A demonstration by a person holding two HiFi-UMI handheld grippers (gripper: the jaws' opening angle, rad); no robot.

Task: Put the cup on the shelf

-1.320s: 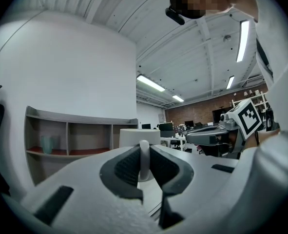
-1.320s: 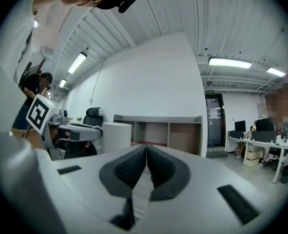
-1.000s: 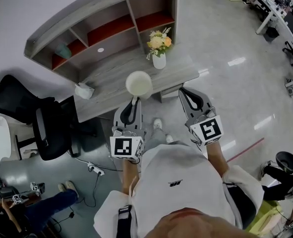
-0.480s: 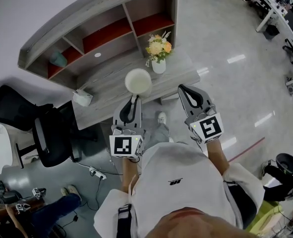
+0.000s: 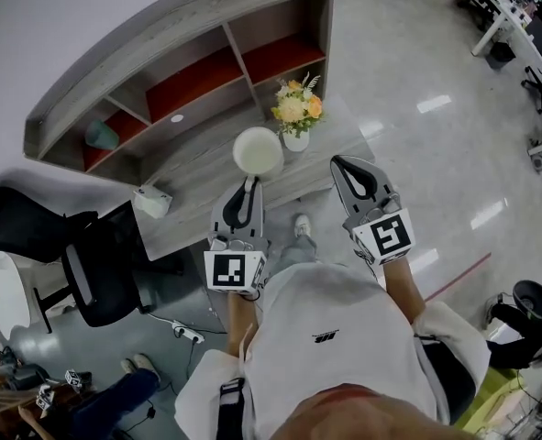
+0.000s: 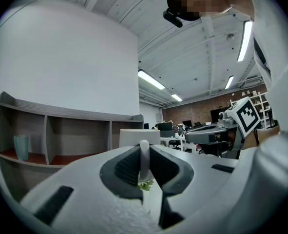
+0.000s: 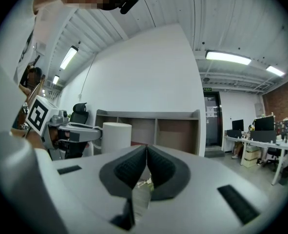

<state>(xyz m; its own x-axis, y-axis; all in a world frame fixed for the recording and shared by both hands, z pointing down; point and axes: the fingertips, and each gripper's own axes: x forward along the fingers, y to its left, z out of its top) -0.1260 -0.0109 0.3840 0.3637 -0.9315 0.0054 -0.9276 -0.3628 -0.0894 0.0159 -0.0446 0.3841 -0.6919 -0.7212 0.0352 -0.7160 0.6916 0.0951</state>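
White cup [image 5: 258,151], handle clamped in the left gripper [image 5: 248,186], held near the counter's [image 5: 197,180] front edge: transport step. The right gripper [image 5: 343,164] is closed and empty. Next, probably a forward reach into a shelf [image 5: 193,75] bay.

Chair [image 5: 32,223] cut by edge; cup [image 6: 134,136] mostly behind left tool [image 6: 144,155]

White cup [image 5: 257,151]: one. Teal tumbler [image 5: 101,134]: one (far-left bay). Flower vase [image 5: 296,139]: one. Shelf unit [image 5: 160,39]: one. Desk [image 5: 193,189]: one.

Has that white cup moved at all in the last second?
Yes. The cup, held in the left tongs, has come forward toward the shelf, now beside the flower vase.
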